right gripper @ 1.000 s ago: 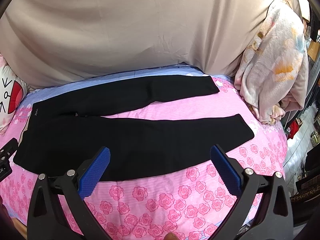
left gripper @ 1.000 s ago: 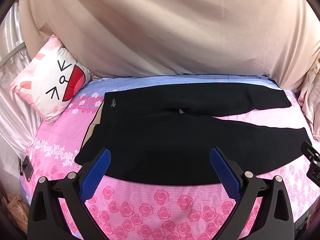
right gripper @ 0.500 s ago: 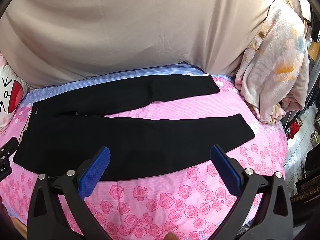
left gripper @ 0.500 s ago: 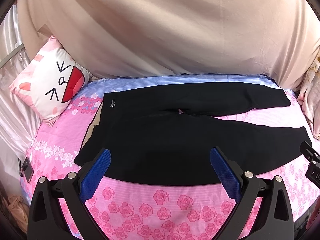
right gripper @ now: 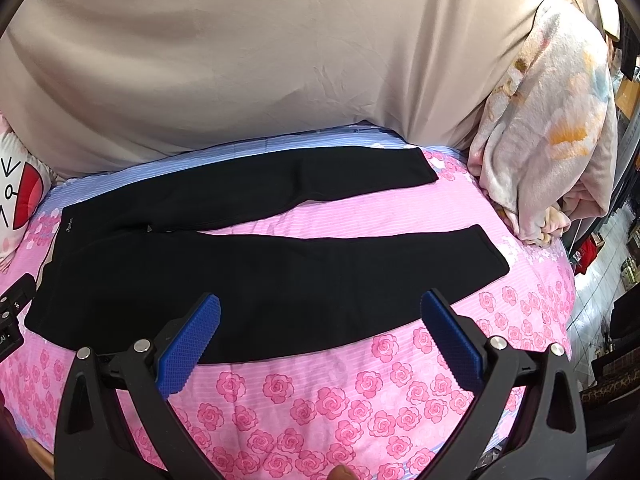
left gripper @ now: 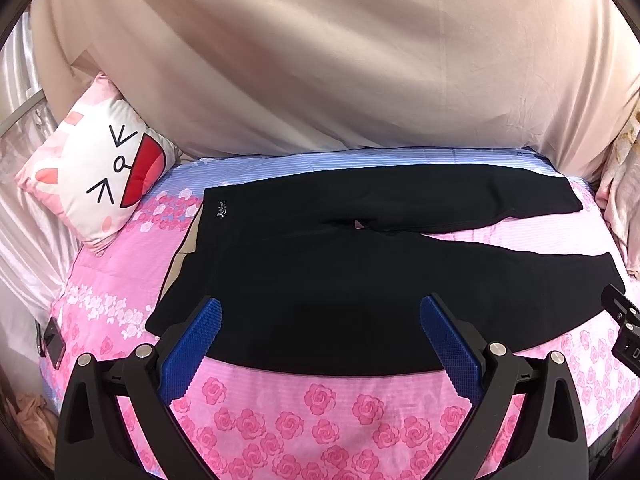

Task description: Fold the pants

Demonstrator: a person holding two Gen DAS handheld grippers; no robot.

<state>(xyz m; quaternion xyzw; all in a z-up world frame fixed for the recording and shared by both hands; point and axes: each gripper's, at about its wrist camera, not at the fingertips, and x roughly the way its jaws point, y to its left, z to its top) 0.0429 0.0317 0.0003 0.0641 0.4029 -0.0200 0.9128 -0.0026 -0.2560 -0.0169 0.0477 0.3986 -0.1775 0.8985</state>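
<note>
Pants (left gripper: 360, 280) lie flat on the bed (left gripper: 320, 408), legs splayed ahead of both grippers. Left gripper (left gripper: 320, 312) and right gripper (right gripper: 320, 308) hover wide open, empty. Pinching only the top layer, or catching the sheet, could skew the fold.

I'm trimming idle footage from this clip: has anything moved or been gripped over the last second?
Nothing visibly changed. The black pants lie spread flat on the pink rose bedspread as before, legs apart. The left tool and right tool stay open above the near edge, holding nothing.
</note>
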